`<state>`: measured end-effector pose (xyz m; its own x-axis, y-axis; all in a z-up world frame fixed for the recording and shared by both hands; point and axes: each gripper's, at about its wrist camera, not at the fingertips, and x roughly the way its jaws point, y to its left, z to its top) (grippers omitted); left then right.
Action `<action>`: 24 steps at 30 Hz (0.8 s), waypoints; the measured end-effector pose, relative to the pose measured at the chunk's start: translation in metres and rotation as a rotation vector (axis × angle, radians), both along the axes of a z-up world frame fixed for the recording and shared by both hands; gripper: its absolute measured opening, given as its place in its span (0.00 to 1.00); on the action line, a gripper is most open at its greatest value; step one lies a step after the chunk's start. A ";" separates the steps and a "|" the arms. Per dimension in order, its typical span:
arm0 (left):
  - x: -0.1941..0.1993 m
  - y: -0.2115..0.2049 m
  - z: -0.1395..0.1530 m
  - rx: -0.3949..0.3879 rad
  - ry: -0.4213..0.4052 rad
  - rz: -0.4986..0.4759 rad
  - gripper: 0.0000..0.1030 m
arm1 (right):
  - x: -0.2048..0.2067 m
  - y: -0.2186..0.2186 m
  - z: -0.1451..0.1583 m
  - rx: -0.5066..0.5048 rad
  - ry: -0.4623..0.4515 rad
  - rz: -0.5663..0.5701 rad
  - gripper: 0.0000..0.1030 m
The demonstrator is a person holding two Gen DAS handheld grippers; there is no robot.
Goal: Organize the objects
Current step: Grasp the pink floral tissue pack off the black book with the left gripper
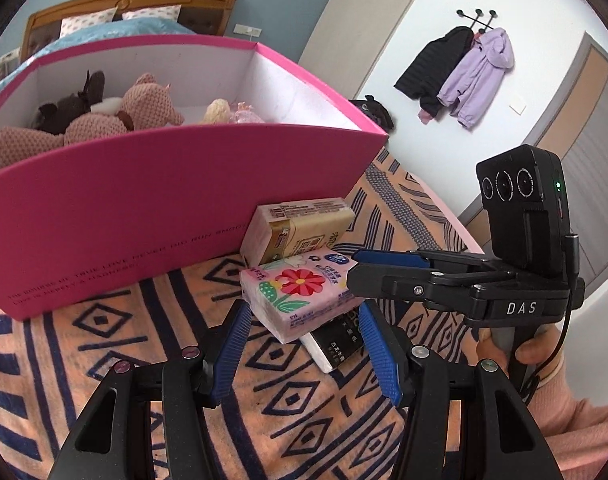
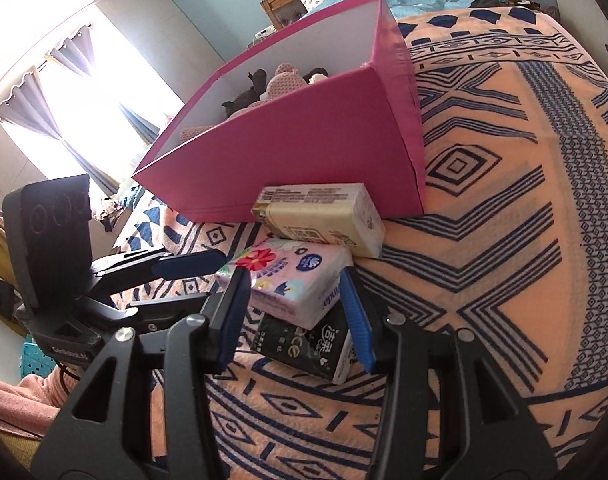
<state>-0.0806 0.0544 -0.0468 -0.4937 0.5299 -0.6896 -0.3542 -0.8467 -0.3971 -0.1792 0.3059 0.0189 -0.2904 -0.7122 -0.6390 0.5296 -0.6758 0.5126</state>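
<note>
Beside the matte pink box (image 1: 144, 208), soft rectangular tissue packs (image 1: 300, 296).

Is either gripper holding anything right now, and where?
Cannot tell: left gripper and right gripper each straddle the pink tissue pack at opposite ends; contact unclear.

Bright daylight floods from the blown-out window (image 2: 84, 92) left of the right gripper (image 2: 294, 316); edges bend, focus sharp.

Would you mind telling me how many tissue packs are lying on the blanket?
3: a yellow tissue pack against the pink box, a pink flowered tissue pack overlapping it, and a black tissue pack underneath. Others may be hidden.
</note>
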 end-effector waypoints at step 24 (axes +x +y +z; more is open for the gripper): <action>0.022 0.007 0.011 0.008 0.031 -0.042 0.43 | 0.025 -0.005 0.013 0.023 0.061 0.012 0.45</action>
<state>-0.0585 0.0618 -0.0358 -0.4917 0.5558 -0.6703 -0.4015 -0.8278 -0.3918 -0.1543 0.3012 0.0324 -0.3207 -0.7010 -0.6370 0.5675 -0.6807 0.4633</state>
